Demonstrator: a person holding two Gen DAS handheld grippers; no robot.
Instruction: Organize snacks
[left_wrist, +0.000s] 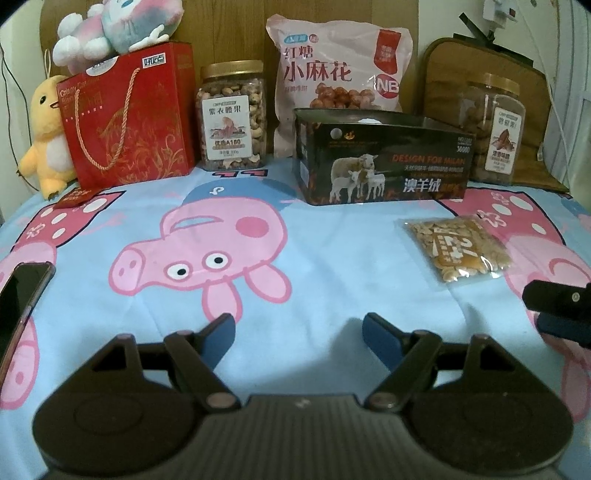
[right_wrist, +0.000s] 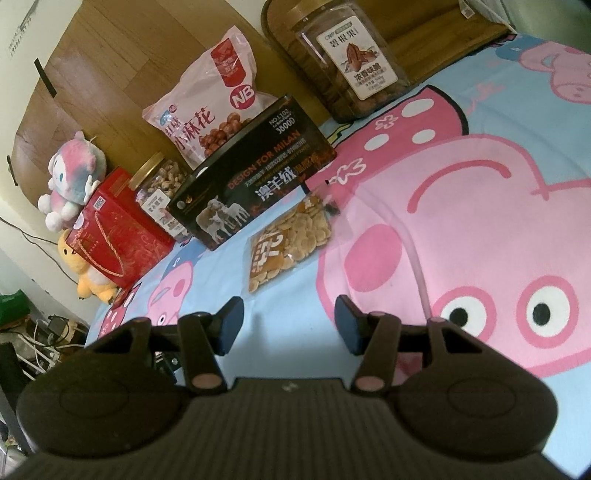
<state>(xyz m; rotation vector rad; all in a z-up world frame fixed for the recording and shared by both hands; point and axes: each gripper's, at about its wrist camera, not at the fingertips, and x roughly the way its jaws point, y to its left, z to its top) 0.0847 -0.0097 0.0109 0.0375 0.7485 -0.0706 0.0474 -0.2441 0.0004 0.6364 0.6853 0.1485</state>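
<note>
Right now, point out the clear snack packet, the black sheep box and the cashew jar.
Clear snack packet (left_wrist: 457, 248), left wrist view, its orange label.
Black sheep box (left_wrist: 384, 170), left wrist view, front face.
Cashew jar (left_wrist: 232, 118), left wrist view, its label.

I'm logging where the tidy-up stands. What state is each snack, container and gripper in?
black box: open-topped, upright.
clear snack packet: flat on the sheet, loose.
cashew jar: lidded, upright.
pecan jar: lidded, upright.
pink bag: sealed, propped upright.
left gripper: open, empty.
right gripper: open, empty.
</note>
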